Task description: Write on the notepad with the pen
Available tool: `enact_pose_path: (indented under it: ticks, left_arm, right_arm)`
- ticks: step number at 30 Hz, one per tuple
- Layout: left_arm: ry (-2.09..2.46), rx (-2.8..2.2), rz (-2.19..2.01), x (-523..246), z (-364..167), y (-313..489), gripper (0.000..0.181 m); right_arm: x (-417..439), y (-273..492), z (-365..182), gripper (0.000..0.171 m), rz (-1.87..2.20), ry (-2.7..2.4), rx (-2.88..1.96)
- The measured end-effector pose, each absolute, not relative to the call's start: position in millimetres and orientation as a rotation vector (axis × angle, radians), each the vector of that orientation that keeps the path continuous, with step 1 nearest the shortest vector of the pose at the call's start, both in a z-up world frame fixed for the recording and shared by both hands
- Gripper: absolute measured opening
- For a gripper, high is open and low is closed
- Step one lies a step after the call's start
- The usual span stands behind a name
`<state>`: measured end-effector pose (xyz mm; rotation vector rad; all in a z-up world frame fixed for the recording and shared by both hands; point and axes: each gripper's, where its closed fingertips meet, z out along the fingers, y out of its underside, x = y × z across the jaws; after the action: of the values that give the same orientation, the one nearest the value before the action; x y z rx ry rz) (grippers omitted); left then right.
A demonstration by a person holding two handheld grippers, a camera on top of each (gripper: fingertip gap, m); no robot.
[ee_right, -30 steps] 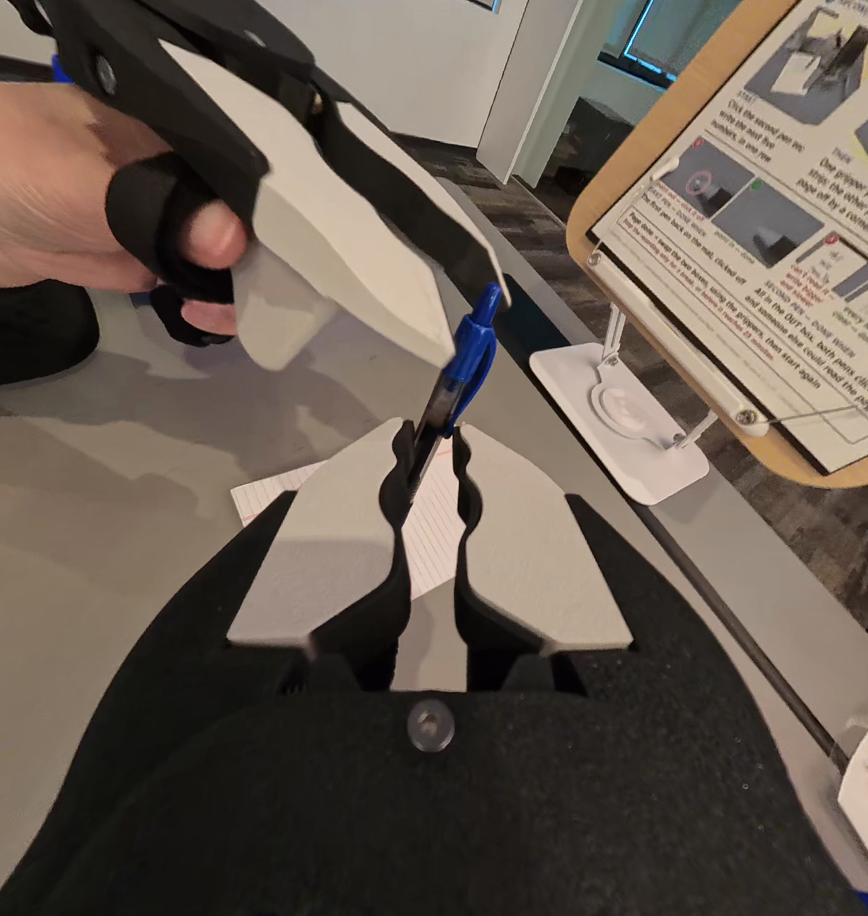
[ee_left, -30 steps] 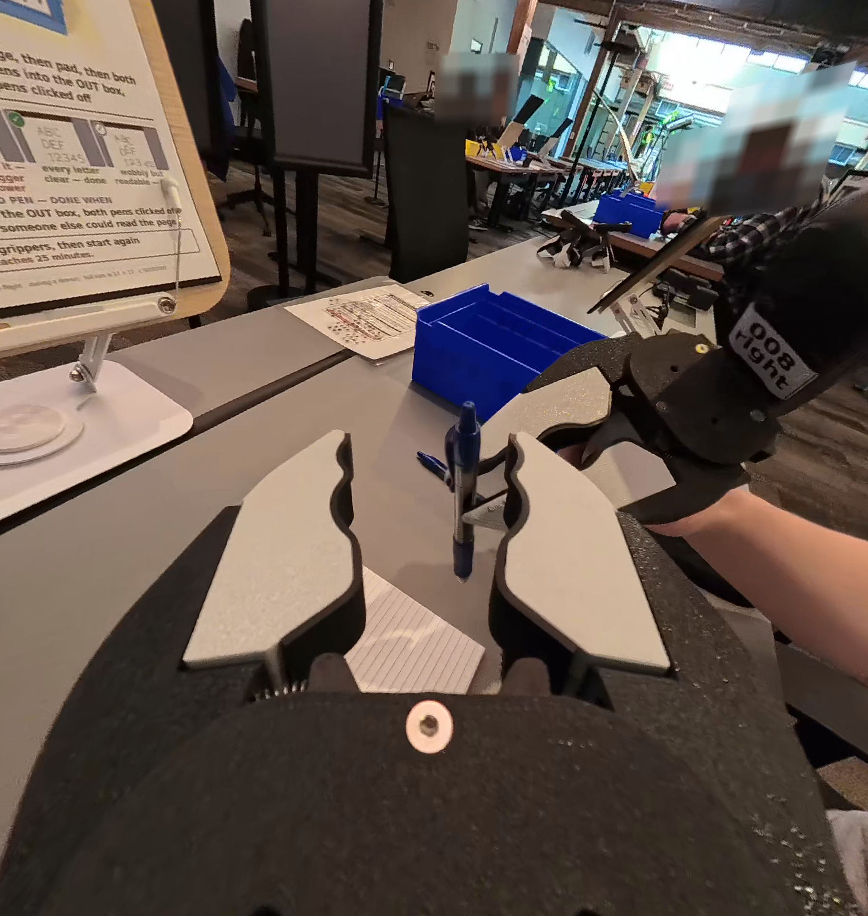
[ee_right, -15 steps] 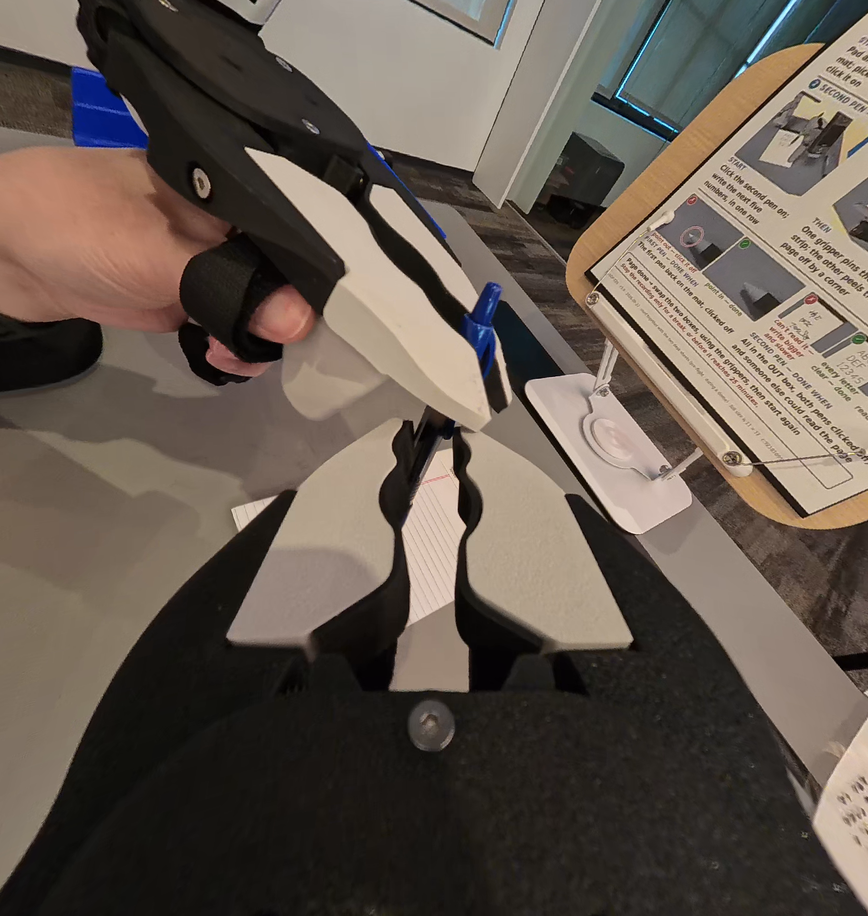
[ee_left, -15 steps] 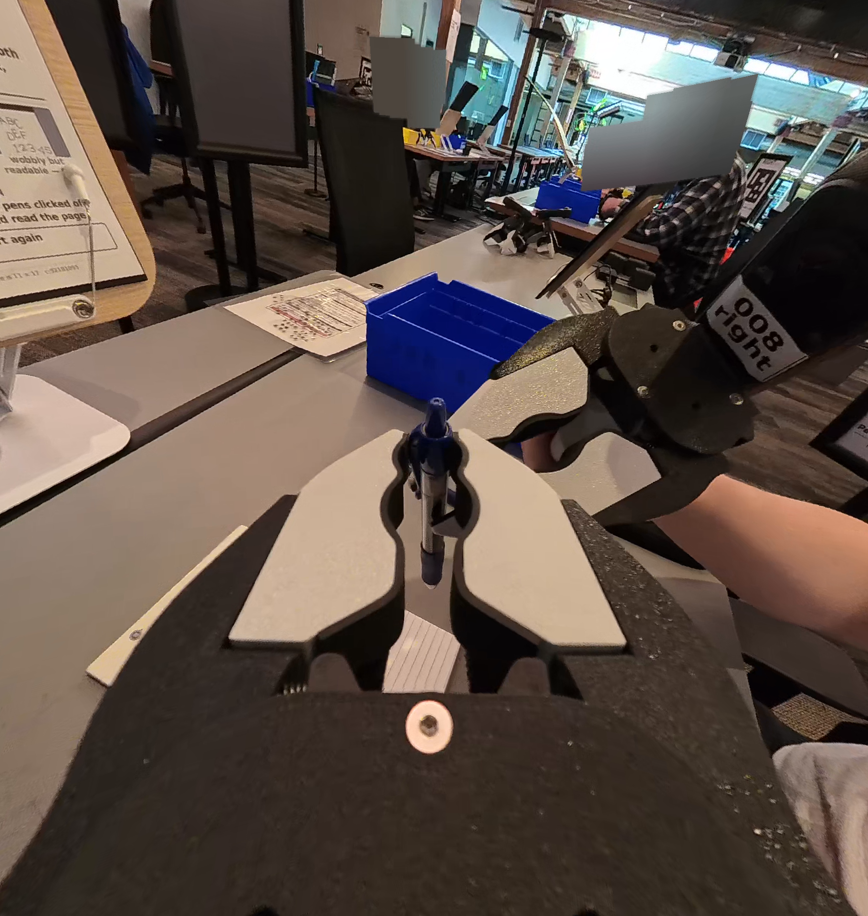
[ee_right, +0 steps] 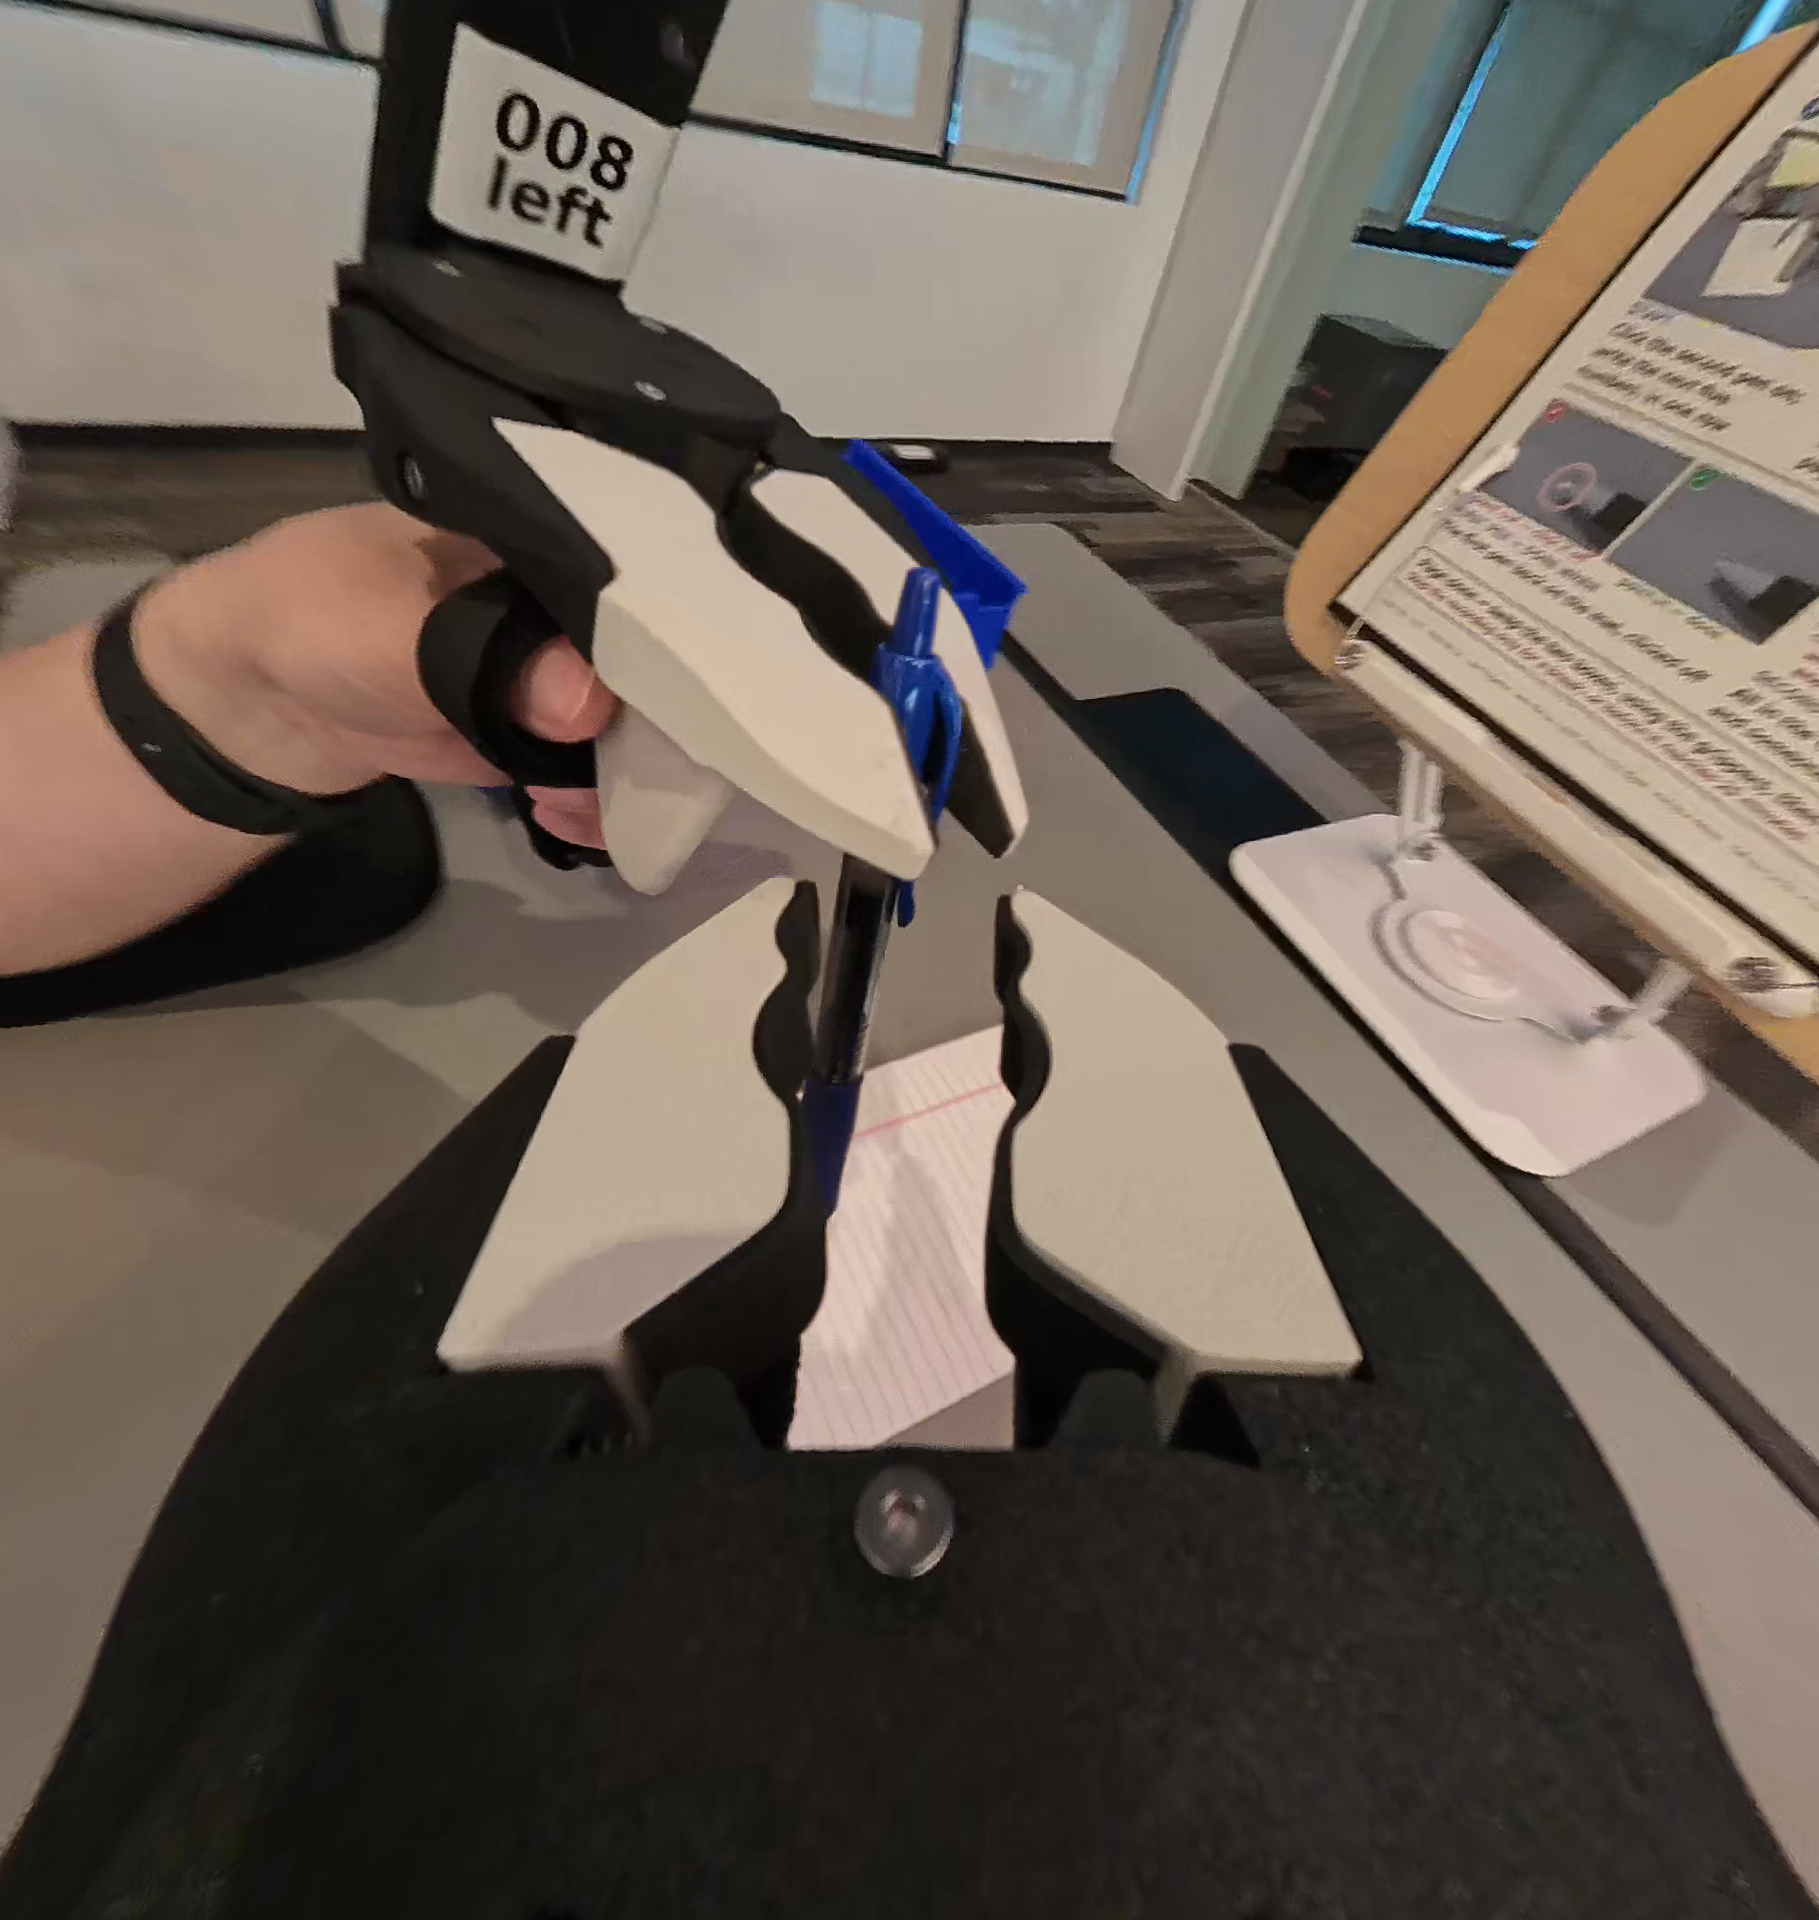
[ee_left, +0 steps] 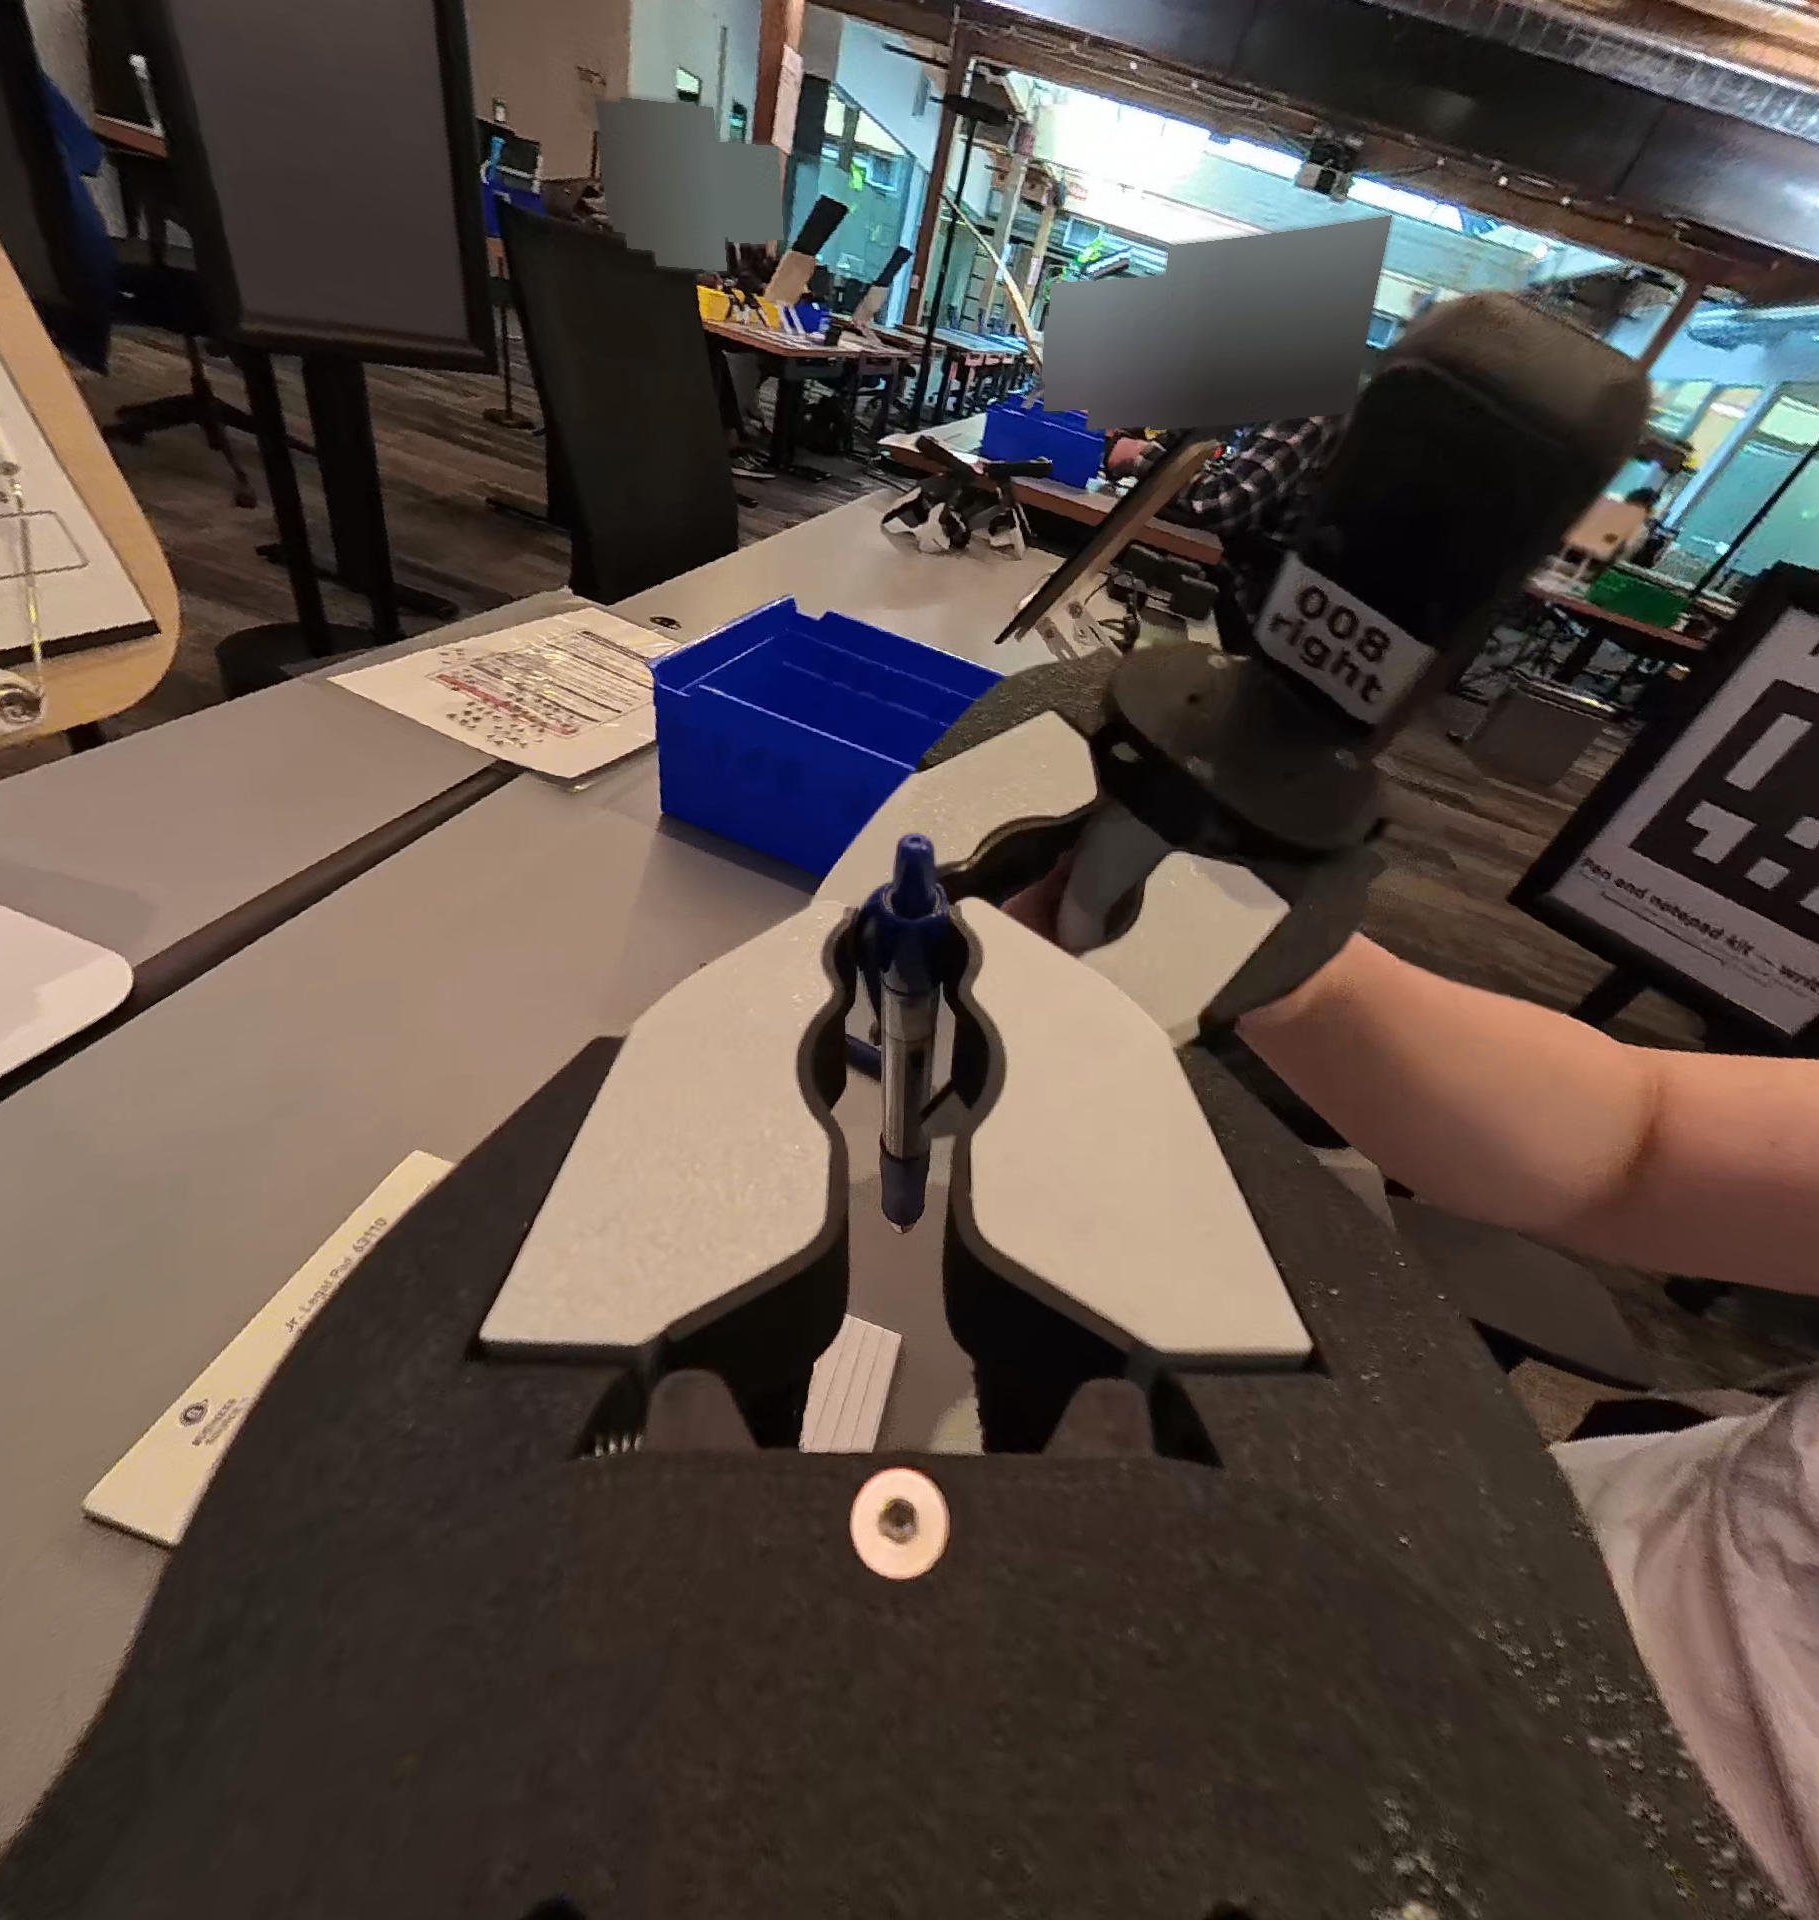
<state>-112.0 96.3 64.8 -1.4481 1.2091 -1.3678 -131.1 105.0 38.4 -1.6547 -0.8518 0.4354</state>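
Observation:
A blue pen [ee_left: 903, 1049] stands nearly upright, clicker end up, tip down. My left gripper [ee_left: 903, 914] is shut on its upper barrel, just under the clip. In the right wrist view the left gripper [ee_right: 952, 842] holds the pen [ee_right: 845, 987] from above. My right gripper [ee_right: 903, 914] is open, with the pen's lower barrel between its fingers, close to the left one. The lined notepad [ee_right: 915, 1247] lies on the grey table under the pen tip; its white binding edge [ee_left: 261, 1351] shows at the left. The right gripper's fingers [ee_left: 998, 790] reach in from the right.
A blue bin [ee_left: 780, 748] stands on the table beyond the pen, with a printed sheet [ee_left: 541, 686] beside it. An instruction board [ee_right: 1611, 520] on a white stand [ee_right: 1487, 997] rises at the table's side. A framed sign [ee_left: 1757, 810] stands on the floor. Only a small space, under 4 cm, lies between the two pairs of fingers.
My left gripper closed on the pen's upper part. My right gripper, shut on the pen before, has opened. The pen has gone from tilted to nearly upright.

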Motion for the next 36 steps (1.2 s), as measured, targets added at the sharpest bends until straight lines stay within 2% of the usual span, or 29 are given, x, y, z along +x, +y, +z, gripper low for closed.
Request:
enact_pose_path:
  ticks: [6,13,17,26,28,34,36]
  left_arm:
    - [1.232,-1.433,-1.313,-111,64,95,0.015]
    - [1.091,-1.488,-1.234,-110,63,110,0.015]
    - [1.020,-1.508,-1.234,-111,64,114,0.015]
    - [0.947,-1.514,-1.210,-115,67,122,0.015]
    - [0.940,-1.512,-1.207,-116,69,122,0.015]
    - [0.949,-1.512,-1.208,-117,69,122,0.015]
    - [0.956,-1.502,-1.221,-117,72,121,0.023]
  right_arm:
    - [-133,101,42,0.028,0.575,-0.846,-1.682]
    - [-123,117,43,0.030,0.135,-0.751,-1.665]
    - [-127,122,46,0.026,0.039,-0.699,-1.641]
    - [-132,130,41,0.021,0.013,-0.658,-1.696]
    - [-134,130,40,0.013,0.010,-0.668,-1.684]
    - [-136,130,40,0.013,0.075,-0.670,-1.685]
    - [-135,129,39,0.013,0.114,-0.672,-1.696]
